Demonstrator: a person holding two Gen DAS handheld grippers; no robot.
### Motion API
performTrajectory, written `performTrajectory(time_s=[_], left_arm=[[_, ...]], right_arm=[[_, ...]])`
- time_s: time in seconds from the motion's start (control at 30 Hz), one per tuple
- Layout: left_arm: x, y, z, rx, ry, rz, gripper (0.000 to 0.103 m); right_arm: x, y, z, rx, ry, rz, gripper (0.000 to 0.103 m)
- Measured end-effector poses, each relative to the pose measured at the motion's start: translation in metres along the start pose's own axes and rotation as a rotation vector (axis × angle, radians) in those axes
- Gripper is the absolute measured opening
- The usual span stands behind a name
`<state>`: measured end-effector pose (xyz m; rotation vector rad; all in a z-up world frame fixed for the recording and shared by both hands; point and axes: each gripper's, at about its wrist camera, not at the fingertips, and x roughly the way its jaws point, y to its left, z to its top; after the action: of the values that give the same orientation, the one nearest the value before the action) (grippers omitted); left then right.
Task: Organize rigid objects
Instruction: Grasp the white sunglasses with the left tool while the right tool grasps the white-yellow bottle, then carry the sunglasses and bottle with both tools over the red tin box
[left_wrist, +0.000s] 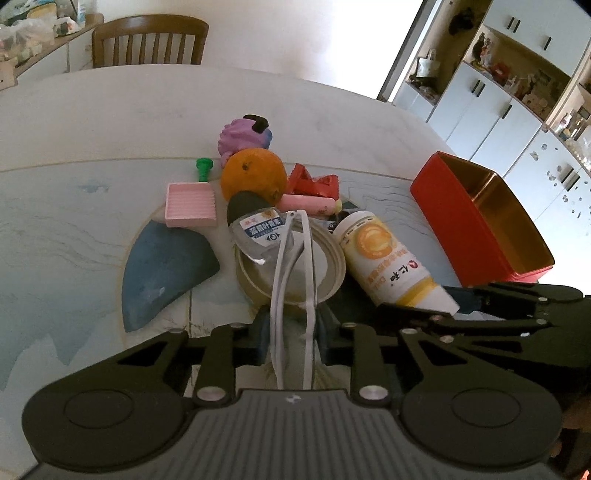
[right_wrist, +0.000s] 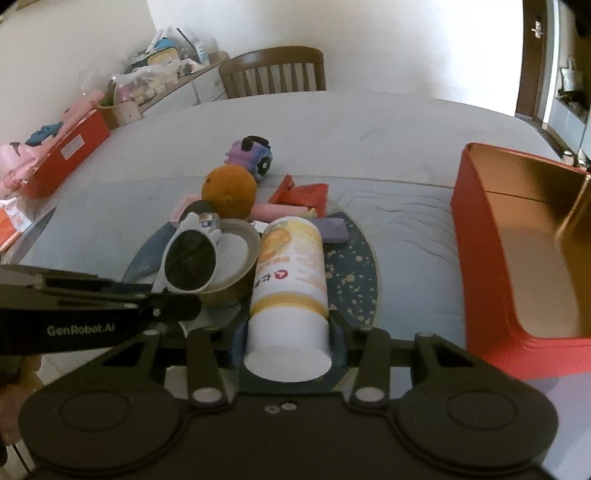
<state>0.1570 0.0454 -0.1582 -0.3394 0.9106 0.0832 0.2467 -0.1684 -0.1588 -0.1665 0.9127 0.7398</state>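
My left gripper (left_wrist: 291, 332) is shut on white-framed sunglasses (left_wrist: 293, 266), whose dark lens shows in the right wrist view (right_wrist: 190, 264), above a round tin lid (left_wrist: 325, 266). My right gripper (right_wrist: 288, 332) is shut on the white cap end of a white and yellow bottle (right_wrist: 290, 269), which also shows in the left wrist view (left_wrist: 384, 254). An open red tin box (right_wrist: 517, 251) with a gold inside stands to the right, also in the left wrist view (left_wrist: 480, 218).
Behind lie an orange (left_wrist: 253, 173), a small dark-capped bottle (left_wrist: 255, 225), a pink ridged tray (left_wrist: 190, 205), a green peg (left_wrist: 204, 168), a purple toy (left_wrist: 242, 134), a red wrapper (left_wrist: 314, 181), a pink tube (left_wrist: 306, 203) and a purple block (right_wrist: 334, 229). A wooden chair (left_wrist: 147, 40) stands past the table.
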Motion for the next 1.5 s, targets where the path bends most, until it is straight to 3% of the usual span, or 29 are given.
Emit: performTrajectory(time_s=[0.43,0.83,1.1,1.5], left_arm=[[-0.039,-0.023,-0.001,-0.005,-0.027,0.035,0.023],[-0.074,-0.092,0.026,0.054,-0.088,0.007,0.023],[-0.058,-0.155,0.045,0.112,-0.105,-0.024,0.023],[-0.004,-0.224,0.072,0.131,-0.05,-0.025,0.023]], right_arm=[[-0.046,-0.005,0.0,0.02,-0.057,-0.025,0.043],[-0.107,-0.04,0.01,0.057,-0.153,-0.046,0.043],[-0.126,-0.093,0.009,0.085,-0.193,-0.091,0.043],[-0.124,-0.161,0.009,0.116,-0.181,-0.158,0.043]])
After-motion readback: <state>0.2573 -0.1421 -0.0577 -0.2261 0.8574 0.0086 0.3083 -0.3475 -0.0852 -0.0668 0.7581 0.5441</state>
